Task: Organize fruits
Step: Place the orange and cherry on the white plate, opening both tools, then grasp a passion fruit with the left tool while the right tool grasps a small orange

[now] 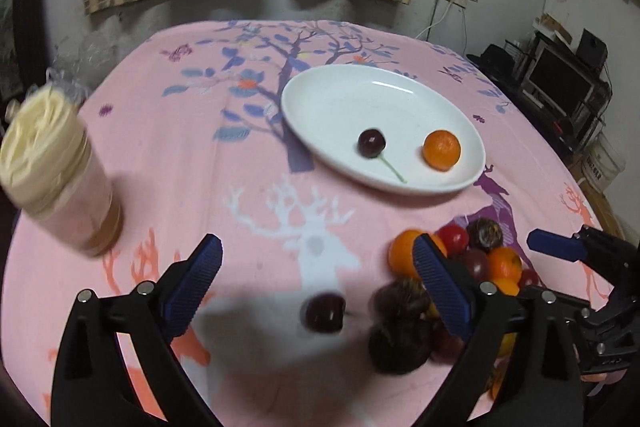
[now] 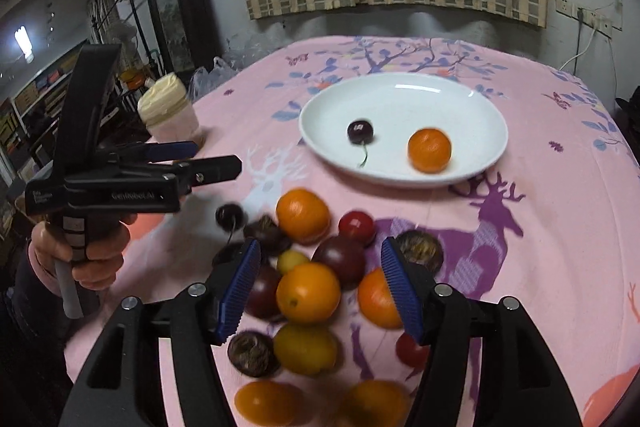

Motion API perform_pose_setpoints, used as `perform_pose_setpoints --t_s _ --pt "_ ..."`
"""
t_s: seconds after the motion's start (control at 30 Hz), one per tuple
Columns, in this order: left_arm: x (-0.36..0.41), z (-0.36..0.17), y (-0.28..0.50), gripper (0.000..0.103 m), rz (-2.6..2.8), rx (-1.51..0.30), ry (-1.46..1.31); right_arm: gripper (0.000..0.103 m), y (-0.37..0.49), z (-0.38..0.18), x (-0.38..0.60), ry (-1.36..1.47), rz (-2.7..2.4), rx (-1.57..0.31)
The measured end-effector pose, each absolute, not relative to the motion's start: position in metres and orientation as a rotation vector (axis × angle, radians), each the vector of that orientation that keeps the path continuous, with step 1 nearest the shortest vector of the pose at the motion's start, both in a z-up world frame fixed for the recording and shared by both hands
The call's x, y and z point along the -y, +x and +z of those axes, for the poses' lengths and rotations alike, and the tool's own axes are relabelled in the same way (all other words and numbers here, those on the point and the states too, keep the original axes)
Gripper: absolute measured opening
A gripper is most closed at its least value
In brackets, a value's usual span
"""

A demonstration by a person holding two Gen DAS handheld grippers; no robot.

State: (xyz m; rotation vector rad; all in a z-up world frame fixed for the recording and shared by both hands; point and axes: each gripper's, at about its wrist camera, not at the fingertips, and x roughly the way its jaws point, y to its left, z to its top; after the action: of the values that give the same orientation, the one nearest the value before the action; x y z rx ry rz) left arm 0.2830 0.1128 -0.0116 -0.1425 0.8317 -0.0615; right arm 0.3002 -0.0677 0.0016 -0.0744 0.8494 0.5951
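Left wrist view: the left gripper [image 1: 320, 275] has its blue ribbed fingers spread wide and holds nothing. A loose dark cherry [image 1: 325, 311], blurred, lies on the pink deer-print tablecloth [image 1: 192, 163] between the fingers, nearer the right one and touching neither. A heap of fruit [image 1: 460, 267] sits around and behind the right finger: oranges, red and dark purple round fruits, and brown wrinkled ones. Farther ahead and slightly right lies a white oval plate [image 1: 332, 99] carrying a dark cherry with a green stem [image 1: 371, 143] and a small orange [image 1: 441, 150], set apart from each other. A cream-lidded jar [image 1: 60, 171] stands ahead to the left. The right gripper [image 1: 560, 247] shows at the far right edge.

Right wrist view: the right gripper [image 2: 320, 291] is also spread open and empty, its fingers flanking the heap. An orange [image 2: 308, 293], glossy and round, lies between the fingers; a second orange [image 2: 378, 301] is partly hidden behind the right finger. The plate [image 2: 400, 95] lies beyond the heap. The left gripper [image 2: 212, 159] is off to the left, gripped by the person's left hand [image 2: 92, 251].
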Motion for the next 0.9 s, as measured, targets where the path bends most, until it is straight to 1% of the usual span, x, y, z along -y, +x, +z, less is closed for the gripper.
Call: perform_pose_setpoints --t_s 0.13,0.27,0.43,0.5,0.73,0.77,0.83,0.87,0.9 --pt "-0.123 -0.023 0.271 0.094 -0.041 -0.855 -0.179 0.062 0.29 -0.007 0.062 -0.089 0.625 -0.876" --pt "-0.126 -0.023 0.267 0.094 -0.027 -0.852 -0.18 0.054 0.291 -0.013 0.061 -0.091 0.62 -0.905" --pt "-0.123 -0.018 0.264 0.094 -0.038 -0.839 -0.158 0.05 0.293 -0.021 0.065 -0.069 0.612 -0.943" --pt "-0.122 -0.017 0.264 0.094 -0.047 -0.839 -0.15 0.039 0.295 -0.025 0.064 -0.063 0.62 -0.96" --pt "-0.109 -0.019 0.252 0.093 -0.214 -0.865 -0.045 0.038 0.299 -0.021 0.079 0.033 0.624 -0.947" --pt "-0.103 -0.02 0.246 0.091 -0.257 -0.861 -0.011 0.038 0.299 -0.02 0.081 0.04 0.617 -0.944" --pt "-0.089 -0.025 0.239 0.074 -0.319 -0.866 0.055 0.038 0.301 -0.02 0.084 0.048 0.603 -0.943" --pt "-0.083 -0.029 0.238 0.068 -0.338 -0.878 0.071 0.039 0.301 -0.02 0.084 0.05 0.6 -0.944" --pt "-0.08 -0.032 0.239 0.058 -0.352 -0.893 0.081 0.039 0.302 -0.02 0.085 0.051 0.598 -0.946"
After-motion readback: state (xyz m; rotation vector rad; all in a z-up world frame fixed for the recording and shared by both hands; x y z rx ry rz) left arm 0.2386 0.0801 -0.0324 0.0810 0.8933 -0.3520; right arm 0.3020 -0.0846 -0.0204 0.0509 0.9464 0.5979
